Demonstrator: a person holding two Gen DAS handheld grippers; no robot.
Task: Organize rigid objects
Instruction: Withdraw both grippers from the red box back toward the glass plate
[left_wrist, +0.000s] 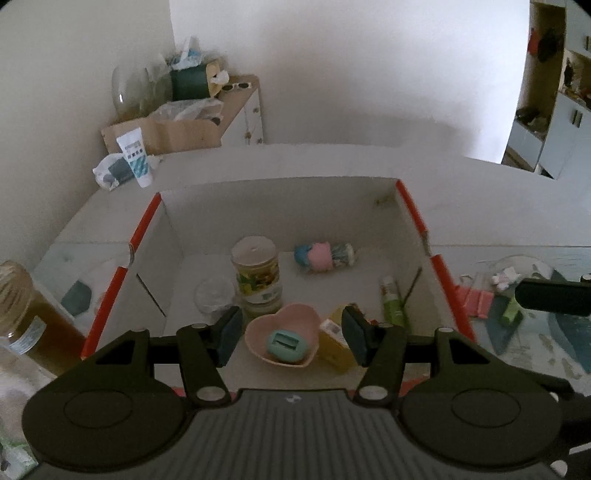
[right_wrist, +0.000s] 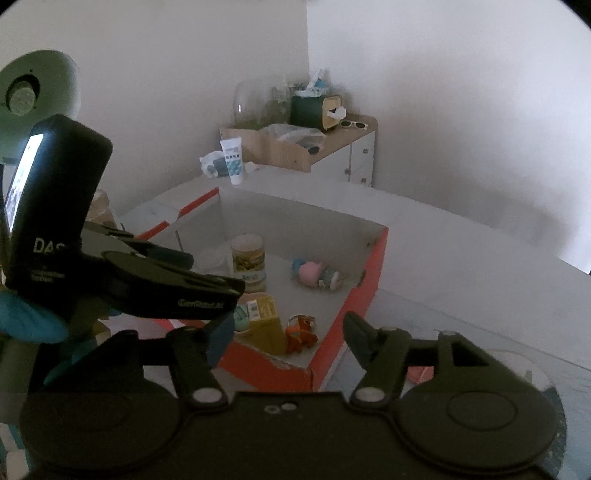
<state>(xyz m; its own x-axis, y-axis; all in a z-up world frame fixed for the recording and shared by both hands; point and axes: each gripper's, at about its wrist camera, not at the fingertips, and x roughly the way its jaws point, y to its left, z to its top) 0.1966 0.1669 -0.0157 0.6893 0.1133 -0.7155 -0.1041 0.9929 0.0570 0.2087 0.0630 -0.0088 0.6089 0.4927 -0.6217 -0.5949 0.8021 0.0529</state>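
Left gripper (left_wrist: 291, 334) wide open, empty, directly above heart dish (left_wrist: 282, 334) in box (left_wrist: 413, 214) | right gripper (right_wrist: 286, 341) open, empty, farther, outside box's near corner.

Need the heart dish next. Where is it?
In the left wrist view the pink heart dish lies inside the box, near its front, between the can and yellow carton.

In the right wrist view the black left gripper (right_wrist: 207, 288) covers most of the pink heart-shaped dish inside the white, red-edged cardboard box (right_wrist: 373, 258). The amber glass jar (left_wrist: 22, 314) beside the box is cut by the frame's left edge.
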